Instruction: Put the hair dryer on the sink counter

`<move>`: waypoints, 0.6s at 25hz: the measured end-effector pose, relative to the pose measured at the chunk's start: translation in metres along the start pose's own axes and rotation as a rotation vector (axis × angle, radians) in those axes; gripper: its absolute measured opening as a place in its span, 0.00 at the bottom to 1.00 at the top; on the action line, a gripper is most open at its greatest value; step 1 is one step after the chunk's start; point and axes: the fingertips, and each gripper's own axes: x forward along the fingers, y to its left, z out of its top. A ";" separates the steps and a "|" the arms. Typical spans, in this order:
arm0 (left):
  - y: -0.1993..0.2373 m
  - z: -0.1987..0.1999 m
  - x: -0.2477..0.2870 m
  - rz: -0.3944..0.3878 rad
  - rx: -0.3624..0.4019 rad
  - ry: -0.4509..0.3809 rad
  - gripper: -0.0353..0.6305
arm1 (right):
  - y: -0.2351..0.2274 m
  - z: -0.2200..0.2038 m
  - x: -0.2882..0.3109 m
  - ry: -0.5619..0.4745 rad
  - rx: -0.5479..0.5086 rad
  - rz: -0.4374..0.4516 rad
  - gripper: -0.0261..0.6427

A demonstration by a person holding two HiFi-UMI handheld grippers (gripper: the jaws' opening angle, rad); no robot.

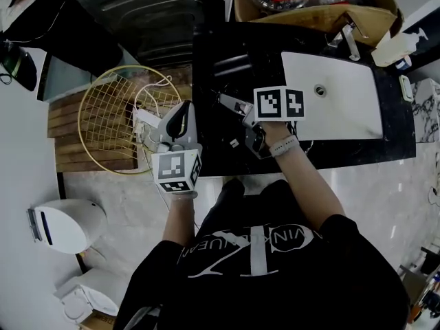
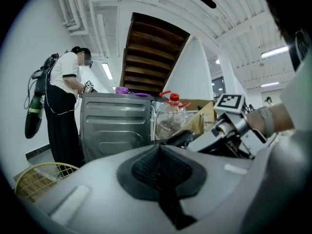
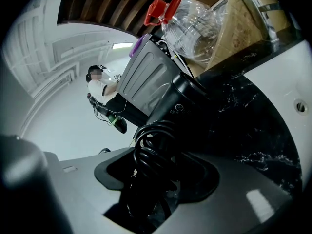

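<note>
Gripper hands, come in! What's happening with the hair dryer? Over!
Left gripper shut, empty. Right gripper shut on hair dryer and its coiled cord. Dryer over black counter, left of white basin; touchdown unclear. Nothing seen in the way.

Right gripper (image 3: 156, 182) jaws clamped on a black plastic hair dryer (image 3: 181, 105), with its coiled black cord (image 3: 152, 147) bunched between them. Dryer barrel lies over the black marble counter (image 3: 246, 126). White sink basin (image 3: 285, 89) with round metal drain (image 3: 301, 106) at right. Beyond the counter: clear plastic jug (image 3: 195, 29) with red cap, brown cardboard box (image 3: 243, 26), grey metal appliance (image 3: 146, 77). Person in white top (image 3: 104, 88) far off.
</note>
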 end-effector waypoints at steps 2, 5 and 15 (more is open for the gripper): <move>0.002 0.000 0.004 -0.008 0.000 0.004 0.05 | 0.000 0.002 0.004 0.010 0.000 0.009 0.44; 0.001 -0.001 0.010 -0.017 -0.003 0.010 0.05 | -0.001 0.001 0.007 0.044 0.023 0.036 0.44; -0.011 -0.003 0.023 -0.060 -0.002 0.022 0.05 | -0.011 -0.004 0.009 0.104 -0.022 0.014 0.45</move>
